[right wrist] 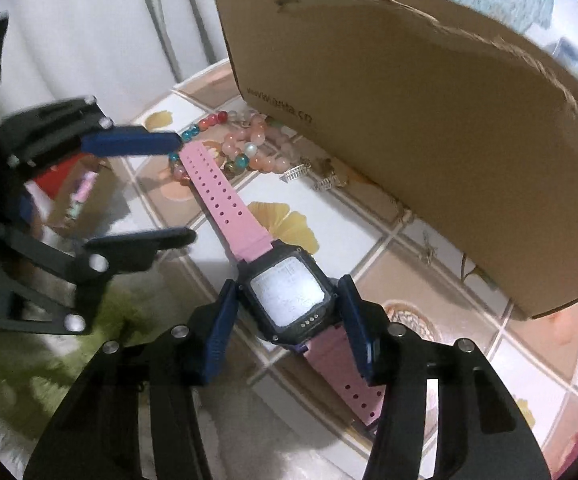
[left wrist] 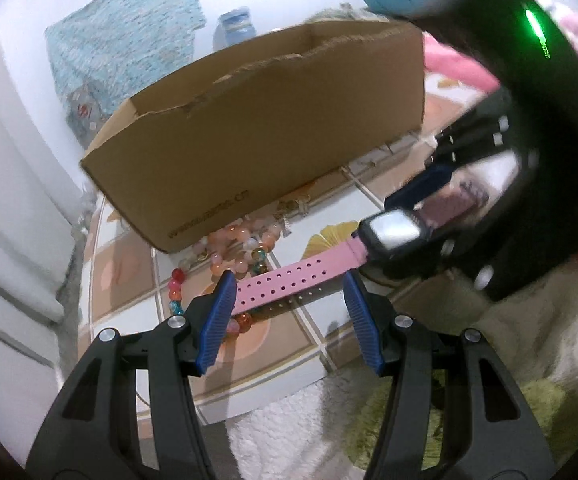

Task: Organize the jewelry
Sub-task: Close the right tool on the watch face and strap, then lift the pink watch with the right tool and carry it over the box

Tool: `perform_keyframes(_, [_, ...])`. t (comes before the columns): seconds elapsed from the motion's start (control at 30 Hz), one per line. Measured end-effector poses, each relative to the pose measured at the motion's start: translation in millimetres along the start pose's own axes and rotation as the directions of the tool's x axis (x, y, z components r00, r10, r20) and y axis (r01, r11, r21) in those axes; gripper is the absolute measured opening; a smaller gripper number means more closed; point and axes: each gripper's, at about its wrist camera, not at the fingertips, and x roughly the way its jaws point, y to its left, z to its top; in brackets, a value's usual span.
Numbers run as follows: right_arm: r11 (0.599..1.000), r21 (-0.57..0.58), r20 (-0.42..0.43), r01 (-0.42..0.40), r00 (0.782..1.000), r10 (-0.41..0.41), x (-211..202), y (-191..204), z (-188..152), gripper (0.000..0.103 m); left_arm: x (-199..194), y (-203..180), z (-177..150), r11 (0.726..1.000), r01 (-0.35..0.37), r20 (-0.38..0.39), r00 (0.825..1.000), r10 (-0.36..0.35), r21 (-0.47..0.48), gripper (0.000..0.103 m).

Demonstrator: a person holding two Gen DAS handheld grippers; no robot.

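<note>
The right gripper (right wrist: 287,304) comes in low over the tiled table (right wrist: 441,276), its blue pads closed against the two sides of the watch (right wrist: 287,300) case, screen up, so it has the watch in its grip. One pink strap (right wrist: 225,200) runs forward from the case toward the beads (right wrist: 245,148); the other passes back under the right-hand finger. The left gripper (left wrist: 289,292) reaches from the side, jaws spread wide either side of that forward strap; in its own view the strap's far end lies just by the left pad (left wrist: 219,320), though contact is unclear, and the right pad stands apart from it. It holds nothing. The box (left wrist: 273,128) stands open-topped behind the beads, its torn rim uneven, its near wall just beside the bead pile and two small metal pieces (right wrist: 309,174). Bare tiles lie between watch and box wall. The table's near edge (left wrist: 273,400) runs just under the left gripper, with white and green fluffy fabric (left wrist: 409,420) below it.
</note>
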Motion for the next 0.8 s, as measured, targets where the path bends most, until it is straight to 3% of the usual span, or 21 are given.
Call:
perform_keyframes(0.17, [0.987, 0.071, -0.027, -0.144, 0.989, 0.146, 0, -22, 4, 0.050, 8, -14, 3, 0.994, -0.031, -0.011, 0.999, 0.032, 0.106, 0.053])
perform_keyframes(0.43, [0.930, 0.204, -0.033, -0.307, 0.947, 0.319, 1, -48, 5, 0.050, 15, -20, 5, 0.992, -0.007, -0.039, 0.999, 0.012, 0.125, 0.052])
perform_keyframes(0.53, [0.900, 0.259, -0.012, -0.351, 0.931, 0.366, 0, -56, 3, 0.050, 16, -18, 7, 0.994, 0.021, -0.046, 0.999, -0.016, 0.103, 0.039])
perform_keyframes(0.67, [0.881, 0.301, 0.008, -0.366, 0.924, 0.381, 3, -59, 4, 0.050, 19, -8, 12, 0.997, 0.057, -0.059, 0.997, -0.055, 0.047, 0.021])
perform_keyframes(0.8, [0.889, 0.311, 0.017, -0.336, 0.937, 0.349, 0, -56, 1, 0.050, 21, -1, 15, 0.993, 0.122, -0.090, 0.988, -0.122, -0.009, 0.018])
